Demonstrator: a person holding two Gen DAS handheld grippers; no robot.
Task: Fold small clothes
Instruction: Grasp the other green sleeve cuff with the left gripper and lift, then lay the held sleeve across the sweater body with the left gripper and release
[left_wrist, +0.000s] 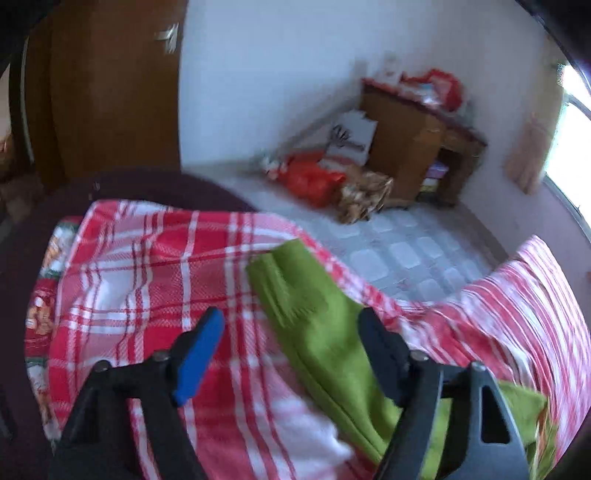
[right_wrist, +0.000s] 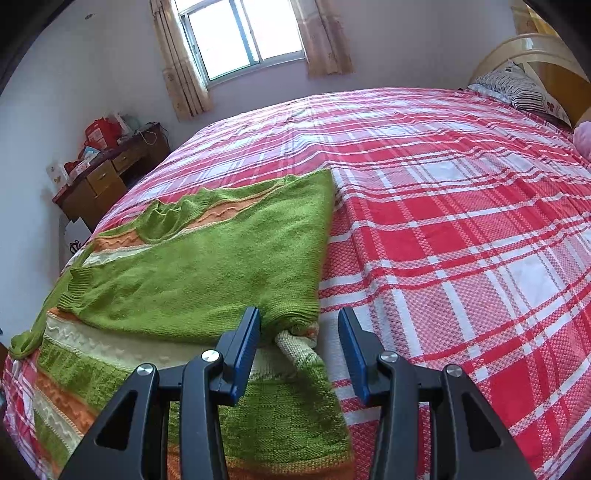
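Observation:
A green knitted sweater (right_wrist: 192, 266) with orange and cream stripes lies partly folded on the red plaid bed cover (right_wrist: 443, 206) at the bed's left side. My right gripper (right_wrist: 299, 325) is open, its jaws on either side of the folded corner where the green layer meets the cream stripe, not closed on it. In the left wrist view a green sleeve (left_wrist: 295, 295) stretches across the plaid cover (left_wrist: 147, 280). My left gripper (left_wrist: 291, 325) is open above it, holding nothing; the view is motion-blurred.
A wooden desk (right_wrist: 107, 177) with red bags stands left of the bed under a curtained window (right_wrist: 243, 33). Pillows (right_wrist: 517, 88) and a headboard are at the far right. Bags and boxes (left_wrist: 325, 173) lie on the tiled floor beyond the bed edge.

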